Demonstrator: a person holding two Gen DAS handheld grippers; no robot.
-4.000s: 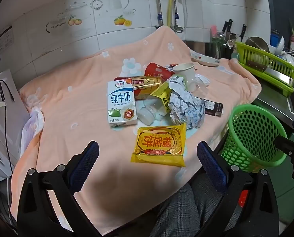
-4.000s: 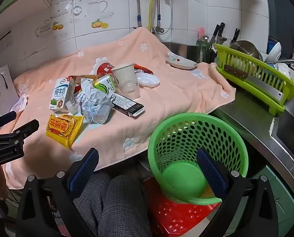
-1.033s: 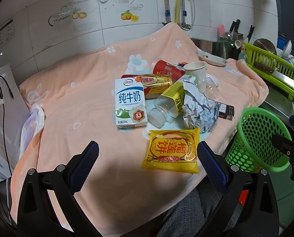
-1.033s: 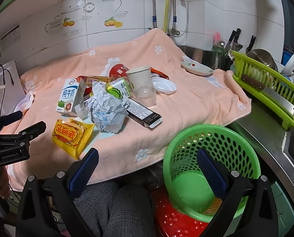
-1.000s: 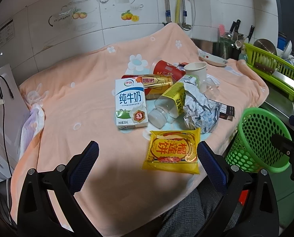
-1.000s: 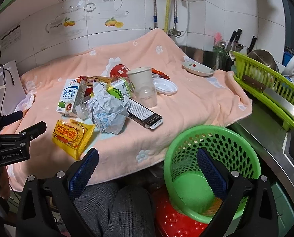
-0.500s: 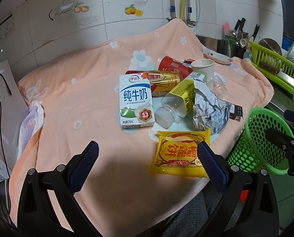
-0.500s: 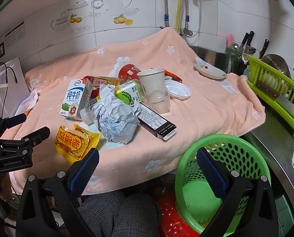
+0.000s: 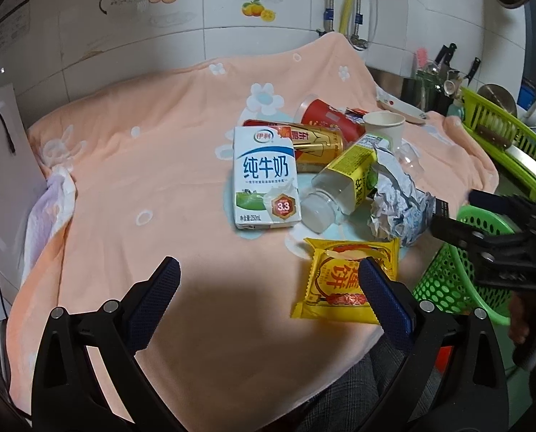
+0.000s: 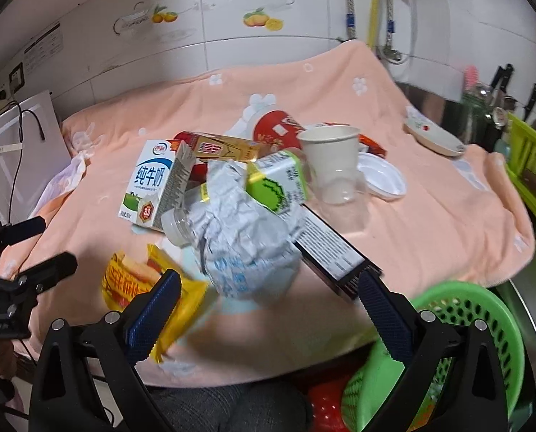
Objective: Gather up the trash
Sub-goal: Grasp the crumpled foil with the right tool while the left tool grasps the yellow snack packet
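Observation:
A pile of trash lies on the peach towel (image 9: 153, 165): a white milk carton (image 9: 264, 176), a gold box (image 9: 314, 140), a red cup (image 9: 329, 115), a clear bottle with a yellow label (image 9: 343, 183), crumpled paper (image 10: 242, 237), a yellow snack packet (image 9: 340, 280), a paper cup (image 10: 331, 162) and a black box (image 10: 332, 244). My left gripper (image 9: 268, 288) is open above the towel's front, its right finger over the snack packet. My right gripper (image 10: 264, 298) is open just before the crumpled paper. The green basket (image 10: 466, 324) stands below the towel's right front edge.
A white lid (image 10: 383, 176) and a small dish (image 10: 433, 136) lie on the towel's right part. A green dish rack (image 9: 502, 136) and knives (image 9: 444, 57) stand at the far right. A tiled wall with pipes (image 9: 350, 0) is behind. A white appliance (image 10: 19, 151) stands left.
Both grippers have moved forward and left toward the trash pile. The right gripper has left the basket and now faces the crumpled paper. Both stay open.

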